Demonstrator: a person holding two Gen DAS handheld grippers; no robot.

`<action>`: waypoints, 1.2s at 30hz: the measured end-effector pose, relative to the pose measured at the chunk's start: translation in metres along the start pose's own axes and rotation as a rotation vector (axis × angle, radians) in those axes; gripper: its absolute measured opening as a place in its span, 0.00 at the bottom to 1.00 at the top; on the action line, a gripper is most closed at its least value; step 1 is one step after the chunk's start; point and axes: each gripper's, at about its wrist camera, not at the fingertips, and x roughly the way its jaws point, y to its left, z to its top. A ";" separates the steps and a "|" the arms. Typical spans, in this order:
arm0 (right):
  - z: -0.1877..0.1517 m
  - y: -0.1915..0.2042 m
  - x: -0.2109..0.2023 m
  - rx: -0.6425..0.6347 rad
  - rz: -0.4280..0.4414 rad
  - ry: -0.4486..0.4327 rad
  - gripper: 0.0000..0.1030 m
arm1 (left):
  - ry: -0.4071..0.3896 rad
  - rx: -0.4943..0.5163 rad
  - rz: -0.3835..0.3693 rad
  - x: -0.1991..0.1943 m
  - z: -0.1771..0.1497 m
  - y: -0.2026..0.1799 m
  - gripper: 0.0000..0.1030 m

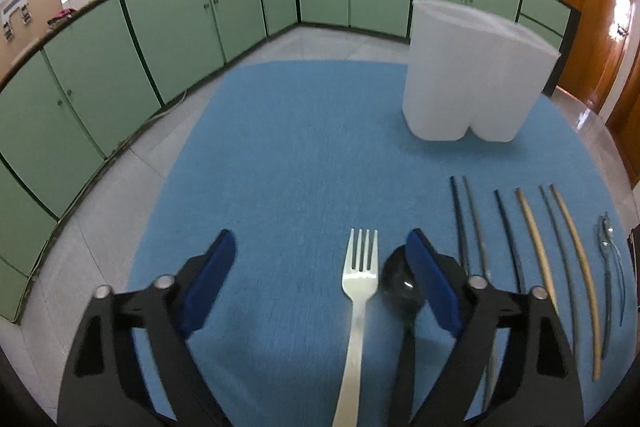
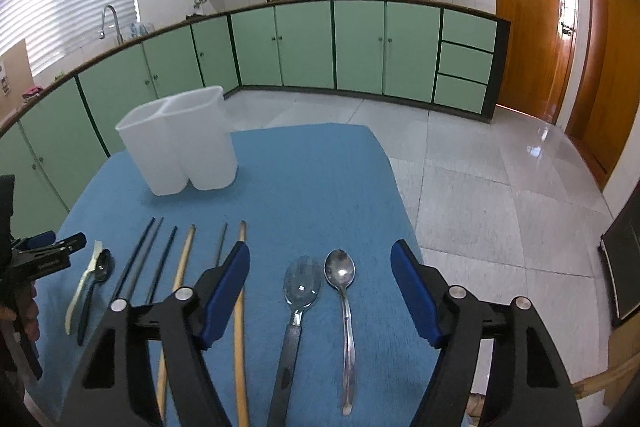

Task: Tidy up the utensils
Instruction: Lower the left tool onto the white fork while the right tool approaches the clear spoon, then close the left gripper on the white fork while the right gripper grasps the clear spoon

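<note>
Matt blue cloth worktop (image 2: 320,187), frosted white plastic utensil holder (image 2: 180,143), cream plastic fork (image 1: 357,291), glossy metal spoon (image 2: 344,299), pale wooden chopsticks (image 2: 240,307), glossy tiled floor (image 2: 500,187)

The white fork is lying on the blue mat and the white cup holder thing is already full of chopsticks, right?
Not quite. The white fork does lie on the blue mat, but the white two-compartment holder is not full of chopsticks: the right wrist view shows no chopsticks rising from it. The chopsticks still lie in a row on the mat.
</note>
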 end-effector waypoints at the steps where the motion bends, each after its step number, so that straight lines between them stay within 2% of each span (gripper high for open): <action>1: 0.000 0.000 0.004 -0.002 -0.002 0.006 0.70 | 0.008 0.000 -0.003 0.004 0.001 0.000 0.78; 8: 0.000 -0.002 0.022 -0.011 -0.006 0.039 0.70 | 0.061 0.001 -0.001 0.031 0.004 0.001 0.78; 12: 0.000 -0.004 0.030 -0.013 -0.012 0.057 0.70 | 0.084 -0.003 -0.014 0.040 0.005 0.002 0.67; 14: -0.001 -0.006 0.035 -0.011 -0.015 0.067 0.70 | 0.083 -0.008 -0.022 0.041 0.004 0.002 0.65; 21: -0.006 -0.014 0.048 -0.013 -0.012 0.115 0.59 | 0.064 0.006 -0.063 0.036 0.007 -0.005 0.36; 24: -0.010 -0.016 0.049 -0.019 -0.011 0.132 0.56 | 0.055 0.007 -0.086 0.035 0.004 -0.007 0.19; 36: -0.003 -0.021 0.069 -0.028 0.035 0.192 0.47 | -0.023 -0.014 -0.068 0.017 0.004 -0.002 0.18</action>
